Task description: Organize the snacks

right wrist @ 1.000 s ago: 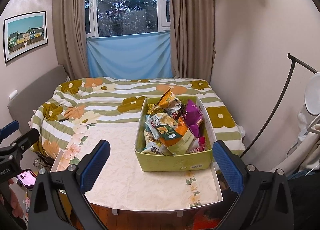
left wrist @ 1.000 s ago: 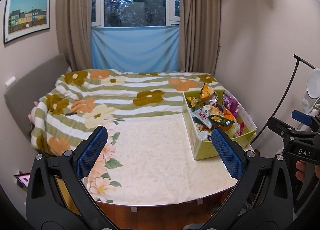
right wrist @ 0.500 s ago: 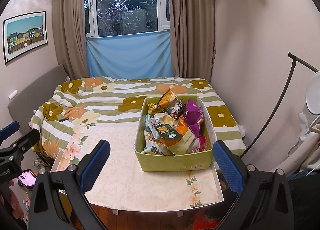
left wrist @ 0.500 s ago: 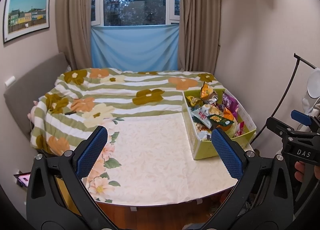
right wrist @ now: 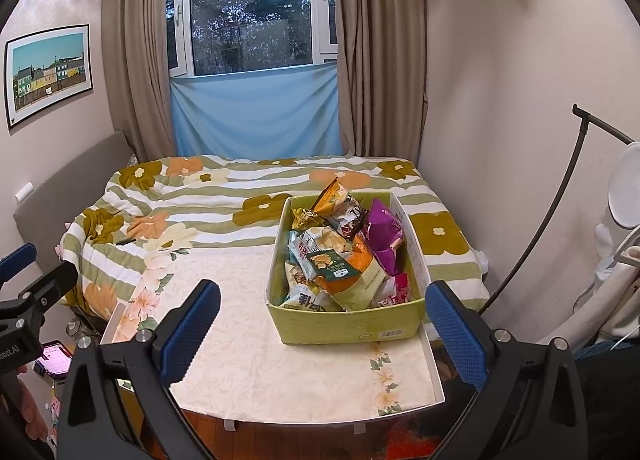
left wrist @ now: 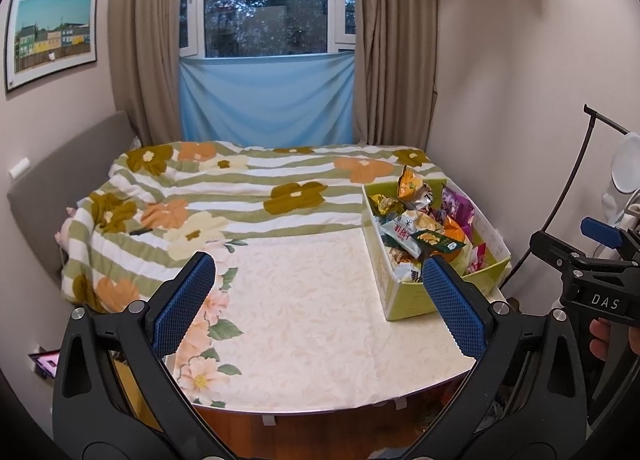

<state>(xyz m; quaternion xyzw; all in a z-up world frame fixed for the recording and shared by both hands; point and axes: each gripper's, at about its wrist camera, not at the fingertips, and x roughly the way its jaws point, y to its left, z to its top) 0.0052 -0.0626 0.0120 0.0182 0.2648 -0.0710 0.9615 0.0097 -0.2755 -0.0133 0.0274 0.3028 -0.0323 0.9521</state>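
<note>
Snack box (right wrist: 348,326), yellow-green cardboard, sits on desk (right wrist: 248,360) at far right corner, barcode on near wall. Box heaped w/ snack bags (right wrist: 336,260): dark green packet (right wrist: 328,265) on top mid, orange bag (right wrist: 358,256) under it, purple bag (right wrist: 384,236) on right side, orange-yellow bag (right wrist: 334,196) standing up at the back, pink wrappers at near right corner. In left wrist view same box (left wrist: 408,300) is at right edge of desk (left wrist: 304,320), bags (left wrist: 420,228) poking above rim. Desk has cream leaf-pattern cover w/ flower print along left edge; rest of top carries only the cover. Right claw (right wrist: 320,328) jaws wide apart, nothing btwn them, held back of desk's near edge, box roughly btwn its blue pads (right wrist: 456,332) in frame but not touching. Left claw (left wrist: 320,300) also spread apart, holding nothing, pointed at desk mid, box off to its right, partly behind right pad (left wrist: 452,304). Each claw's body shows at the edge of the other's view, fingers of the holding hand visible. Behind desk: bed (right wrist: 224,196) w/ green-striped flower blanket, touching desk's far edge. Further back: window (right wrist: 248,8) w/ blue cloth over lower part, brown curtains both sides, framed picture (right wrist: 48,72) on left wall. Lamp stand (right wrist: 560,196) by right wall.
</note>
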